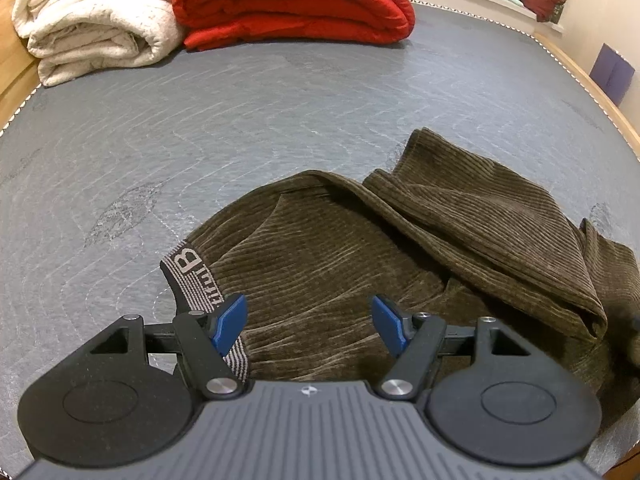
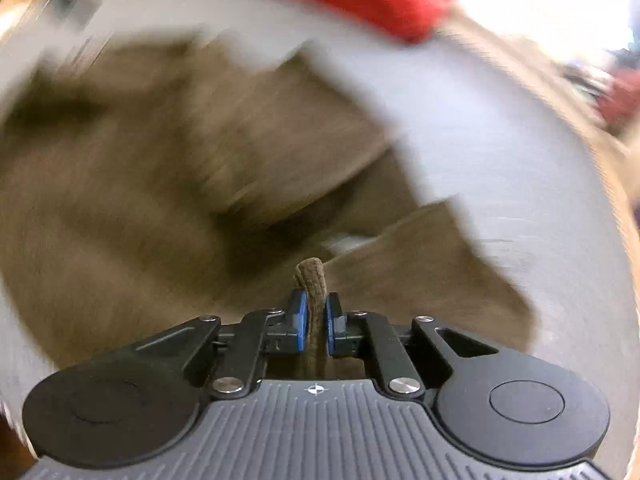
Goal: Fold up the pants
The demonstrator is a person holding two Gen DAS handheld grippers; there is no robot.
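My left gripper hangs with its jaws spread wide over the brown corduroy pants, nothing between the blue pads. The pants lie bunched at lower right of the grey mattress, their striped waistband just under the left pad. Upper left I see a folded cream blanket beside a red quilt. My right gripper is clamped on a fold of the pants; everything beyond it is badly blurred.
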